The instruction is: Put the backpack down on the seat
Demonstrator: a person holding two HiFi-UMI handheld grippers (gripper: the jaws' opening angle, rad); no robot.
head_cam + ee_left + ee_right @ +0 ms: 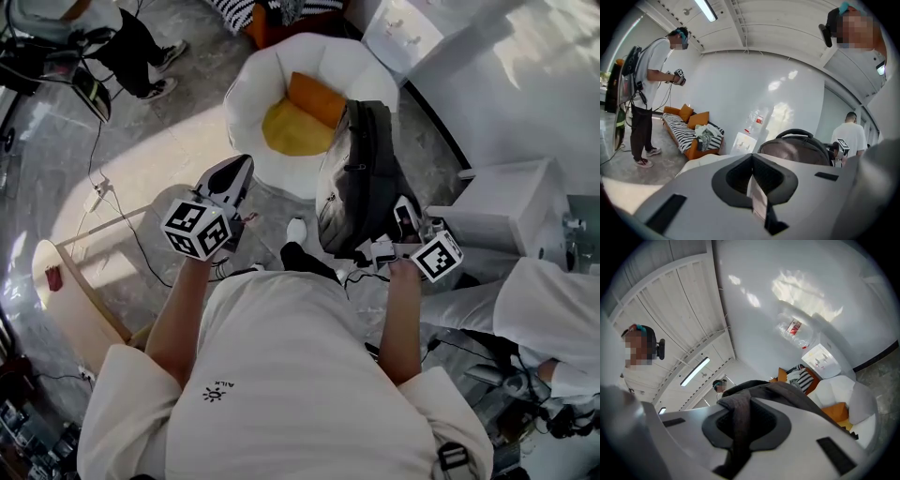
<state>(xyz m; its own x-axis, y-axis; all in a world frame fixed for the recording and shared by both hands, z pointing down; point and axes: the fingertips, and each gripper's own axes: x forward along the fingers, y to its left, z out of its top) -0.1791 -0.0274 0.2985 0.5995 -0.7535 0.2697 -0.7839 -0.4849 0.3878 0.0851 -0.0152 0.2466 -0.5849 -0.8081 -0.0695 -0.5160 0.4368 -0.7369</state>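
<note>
The backpack (361,183) hangs upright from my right gripper (403,221), whose fingers are clamped on a dark grey strap (737,437) that runs straight through them. The bag's far end overlaps the right rim of the white armchair seat (246,89); the rest of it hangs beside the seat over the floor, not resting in it. The hollow of the seat is largely taken up by a yellow cushion (292,129) and an orange cushion (317,98) lying against each other, the orange one just beside the bag. My left gripper (238,174) is held well apart from the bag, off the seat's near left rim, its fingers together with nothing in them. On the right, a white cabinet (511,211) stands near the bag, so the bag hangs in the gap between it and the seat. A person in white (548,300) is close by the cabinet on that side. To the left the grey floor is more open, crossed by cables (122,211), with a wooden board (66,300) at the edge. Beyond the seat, a water dispenser (403,33) stands by the wall.
</note>
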